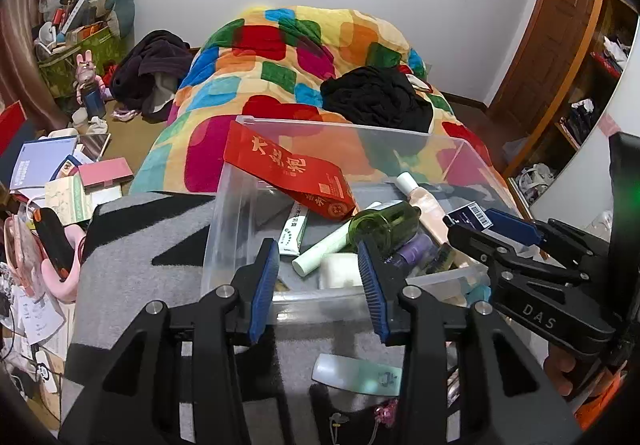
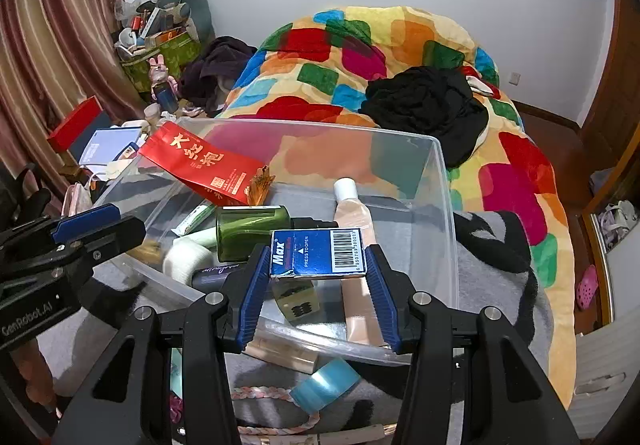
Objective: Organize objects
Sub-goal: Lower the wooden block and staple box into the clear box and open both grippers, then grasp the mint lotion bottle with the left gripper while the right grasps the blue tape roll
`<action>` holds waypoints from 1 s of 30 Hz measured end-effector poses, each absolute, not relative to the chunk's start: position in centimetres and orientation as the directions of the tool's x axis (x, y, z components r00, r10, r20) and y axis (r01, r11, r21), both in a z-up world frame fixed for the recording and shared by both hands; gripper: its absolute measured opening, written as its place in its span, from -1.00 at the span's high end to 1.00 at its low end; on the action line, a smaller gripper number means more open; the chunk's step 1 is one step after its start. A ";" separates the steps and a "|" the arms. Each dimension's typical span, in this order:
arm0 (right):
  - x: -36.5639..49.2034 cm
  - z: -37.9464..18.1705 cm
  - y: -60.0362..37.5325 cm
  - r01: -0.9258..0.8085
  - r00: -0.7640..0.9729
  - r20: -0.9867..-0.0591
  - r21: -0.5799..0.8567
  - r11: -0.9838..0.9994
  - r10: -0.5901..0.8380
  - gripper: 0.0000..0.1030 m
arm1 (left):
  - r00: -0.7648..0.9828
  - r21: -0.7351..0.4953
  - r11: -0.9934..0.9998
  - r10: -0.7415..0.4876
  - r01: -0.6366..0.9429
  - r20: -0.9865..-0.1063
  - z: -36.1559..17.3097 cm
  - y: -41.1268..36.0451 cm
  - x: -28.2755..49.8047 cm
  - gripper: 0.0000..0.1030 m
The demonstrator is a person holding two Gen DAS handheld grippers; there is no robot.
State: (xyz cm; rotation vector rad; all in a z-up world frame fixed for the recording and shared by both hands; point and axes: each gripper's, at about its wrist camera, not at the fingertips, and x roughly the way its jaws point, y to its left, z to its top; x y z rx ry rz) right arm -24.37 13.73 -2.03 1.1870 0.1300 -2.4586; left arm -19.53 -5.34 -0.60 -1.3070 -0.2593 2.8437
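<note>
Blue box, red pouch

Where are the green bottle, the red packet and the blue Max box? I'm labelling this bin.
green bottle (image 2: 250,231), right wrist view, its side.
red packet (image 2: 200,161), right wrist view, printed face.
blue Max box (image 2: 318,253), right wrist view, top face.

Bottles and pouch in bin, bed behind.

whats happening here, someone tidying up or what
A person with a gripper in each hand is sorting small items into a clear plastic bin on a grey blanket at the foot of a bed. The right gripper is shut on a small blue box and holds it above the bin, which already contains bottles, tubes and a red packet. The left gripper is open and empty.
</note>
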 end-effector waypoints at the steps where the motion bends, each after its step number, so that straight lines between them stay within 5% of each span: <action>1: -24.4 -2.0 13.8 0.400 -0.552 -0.769 0.095 -0.912 -0.322 0.13 | -0.654 -0.152 -0.986 0.072 0.066 -0.753 -0.6 -5.3 -19.6 0.17; 17: -20.7 0.6 15.7 0.434 -0.590 -0.714 0.111 -0.894 -0.376 -0.32 | -0.729 -0.083 -0.996 0.045 0.016 -0.683 2.8 -3.2 -15.5 -0.39; 30: -16.3 0.3 18.2 0.434 -0.619 -0.700 0.075 -0.898 -0.357 -0.36 | -0.700 -0.098 -0.995 0.060 0.015 -0.712 0.4 -3.4 -11.1 -0.49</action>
